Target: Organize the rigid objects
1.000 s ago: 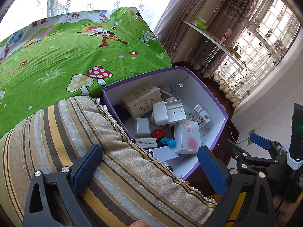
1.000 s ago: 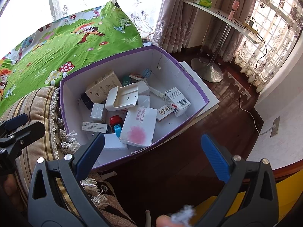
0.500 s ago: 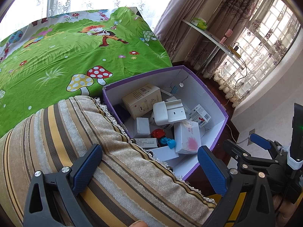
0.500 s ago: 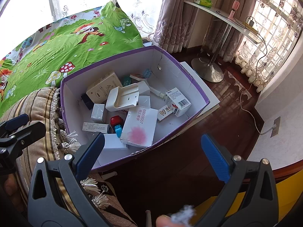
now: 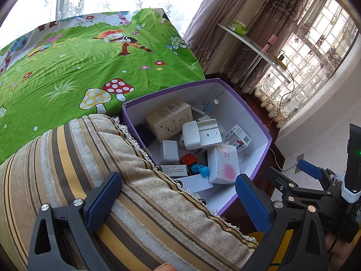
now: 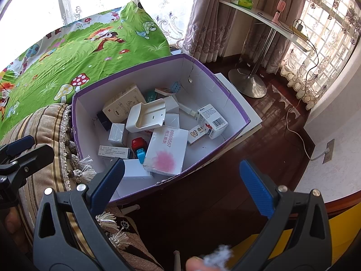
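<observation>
A purple-edged cardboard box (image 6: 227,92) with white inner walls stands between the bed and the floor; it also shows in the left wrist view (image 5: 259,124). Inside lie several small cartons, a white plastic holder (image 6: 146,118), a white box with a pink mark (image 6: 167,152), a beige carton (image 5: 168,118), a barcoded carton (image 6: 213,120) and a red and blue toy (image 6: 138,148). My left gripper (image 5: 178,199) is open and empty above a striped cushion (image 5: 67,158). My right gripper (image 6: 180,188) is open and empty above the box's near edge.
A bed with a green cartoon sheet (image 5: 79,67) lies behind the box. Dark wooden floor (image 6: 277,122) with a white cable runs to the right. A white side table on a metal stand (image 6: 255,85) stands by curtains. Tassels (image 6: 85,169) hang from the cushion.
</observation>
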